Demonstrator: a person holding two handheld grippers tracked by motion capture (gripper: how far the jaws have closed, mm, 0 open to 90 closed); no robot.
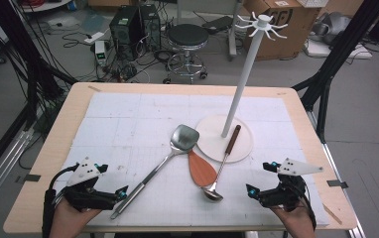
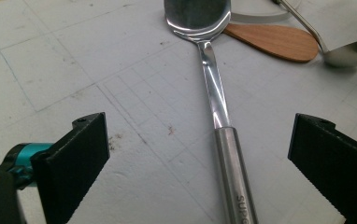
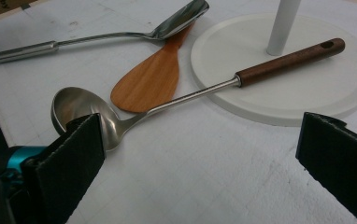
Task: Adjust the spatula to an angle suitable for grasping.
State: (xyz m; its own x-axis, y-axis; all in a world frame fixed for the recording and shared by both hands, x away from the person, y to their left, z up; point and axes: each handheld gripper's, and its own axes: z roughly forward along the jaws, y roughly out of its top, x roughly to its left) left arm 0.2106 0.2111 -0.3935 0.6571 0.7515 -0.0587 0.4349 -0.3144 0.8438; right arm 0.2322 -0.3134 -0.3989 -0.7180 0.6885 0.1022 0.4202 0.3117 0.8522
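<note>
A steel spatula [image 1: 153,173] lies slanted on the white mat, its head toward the middle and its handle end near my left gripper [image 1: 111,179]. In the left gripper view the handle [image 2: 216,102] runs up between the wide-apart jaws of the left gripper [image 2: 200,135], untouched. A wooden spatula [image 1: 201,169] lies partly under the steel head. A ladle [image 1: 212,193] with a brown handle rests across the stand base [image 1: 212,131]. My right gripper [image 1: 261,177] stands open just right of the ladle bowl [image 3: 78,105]; nothing sits between the right gripper [image 3: 204,140] jaws.
A tall white pole [image 1: 244,74] with hooks on top rises from the round base. The table's wooden front edge [image 1: 177,228] runs just behind both hands. Beyond the table stand a stool [image 1: 187,37], computer cases and cardboard boxes.
</note>
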